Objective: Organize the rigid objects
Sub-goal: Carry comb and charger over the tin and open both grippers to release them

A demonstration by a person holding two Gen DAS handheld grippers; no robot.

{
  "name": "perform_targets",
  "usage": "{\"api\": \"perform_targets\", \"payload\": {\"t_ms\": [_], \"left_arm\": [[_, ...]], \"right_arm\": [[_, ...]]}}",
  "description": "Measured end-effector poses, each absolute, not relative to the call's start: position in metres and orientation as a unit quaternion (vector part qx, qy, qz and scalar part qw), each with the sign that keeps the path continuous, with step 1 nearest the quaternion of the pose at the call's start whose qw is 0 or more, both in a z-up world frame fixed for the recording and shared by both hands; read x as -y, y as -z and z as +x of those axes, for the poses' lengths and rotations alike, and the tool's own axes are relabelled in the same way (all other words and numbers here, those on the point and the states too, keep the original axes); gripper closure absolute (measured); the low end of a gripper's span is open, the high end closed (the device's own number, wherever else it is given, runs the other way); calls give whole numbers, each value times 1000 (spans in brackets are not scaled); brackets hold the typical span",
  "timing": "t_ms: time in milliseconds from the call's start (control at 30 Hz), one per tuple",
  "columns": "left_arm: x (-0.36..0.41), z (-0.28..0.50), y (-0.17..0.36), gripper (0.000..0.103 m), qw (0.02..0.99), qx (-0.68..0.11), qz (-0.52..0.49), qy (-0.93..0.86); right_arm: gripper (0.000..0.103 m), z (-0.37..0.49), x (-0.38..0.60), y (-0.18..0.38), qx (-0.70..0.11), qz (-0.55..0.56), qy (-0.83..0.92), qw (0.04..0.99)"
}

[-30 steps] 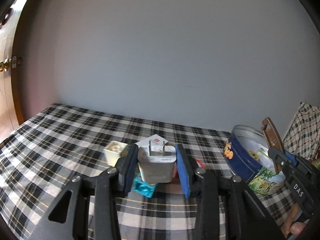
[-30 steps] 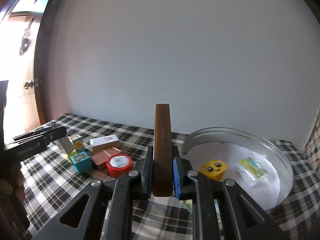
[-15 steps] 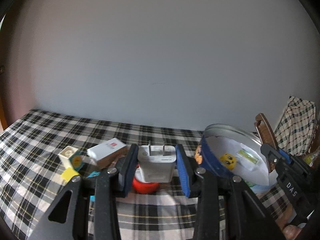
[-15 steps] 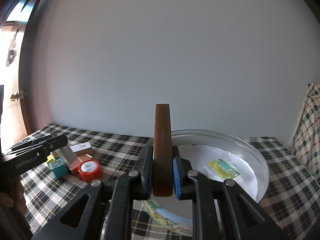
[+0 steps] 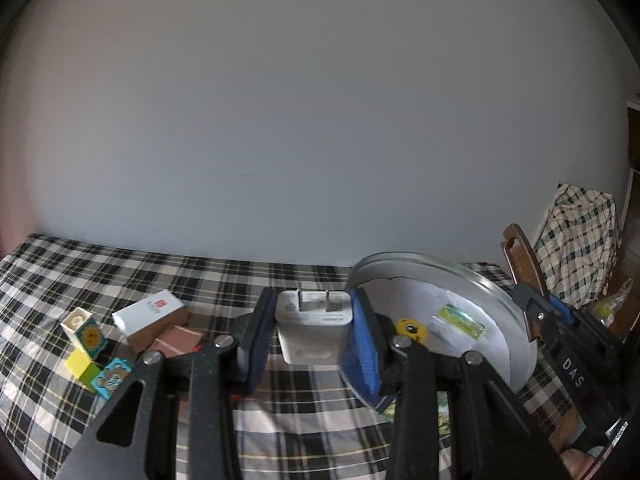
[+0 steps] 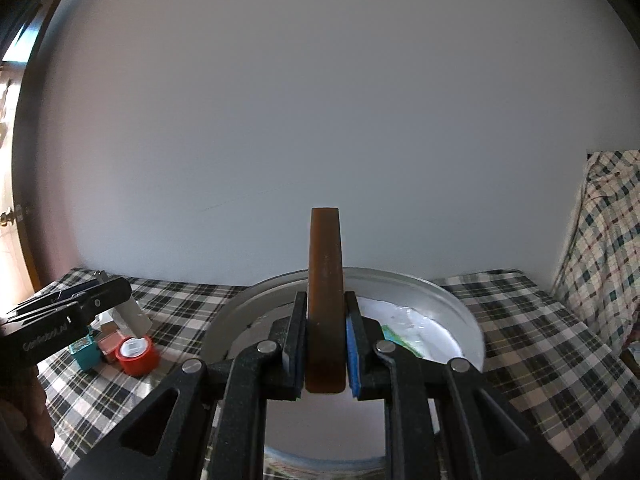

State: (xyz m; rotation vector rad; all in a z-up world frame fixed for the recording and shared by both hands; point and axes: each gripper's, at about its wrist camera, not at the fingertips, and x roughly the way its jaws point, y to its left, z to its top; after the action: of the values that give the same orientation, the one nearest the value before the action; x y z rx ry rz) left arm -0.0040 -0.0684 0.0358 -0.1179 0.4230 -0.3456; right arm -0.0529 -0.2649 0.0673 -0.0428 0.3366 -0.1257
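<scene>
1. Jaws: left gripper (image 5: 313,330) clamps the white charger (image 5: 313,330); right gripper (image 6: 325,342) clamps the brown wooden piece (image 6: 325,300), both above the round tin (image 6: 460,312).
2. Risk: both grippers crowd the tin's near rim; collision could knock either item loose.

"DAS" on the right gripper (image 5: 536,312) body.

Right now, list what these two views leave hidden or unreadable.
- Right wrist view: the brown piece and right gripper hide the round tin's middle.
- Left wrist view: the white charger and left gripper cover the cloth behind.
- White box: label too small.
</scene>
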Motion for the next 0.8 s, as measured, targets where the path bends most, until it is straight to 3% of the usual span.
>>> {"api": "perform_targets", "payload": {"t_ms": [800], "left_arm": [[154,6,-38,66,951,-210,-38,226]], "right_arm": [[85,-48,350,-77,-161,-4,151,975]]}}
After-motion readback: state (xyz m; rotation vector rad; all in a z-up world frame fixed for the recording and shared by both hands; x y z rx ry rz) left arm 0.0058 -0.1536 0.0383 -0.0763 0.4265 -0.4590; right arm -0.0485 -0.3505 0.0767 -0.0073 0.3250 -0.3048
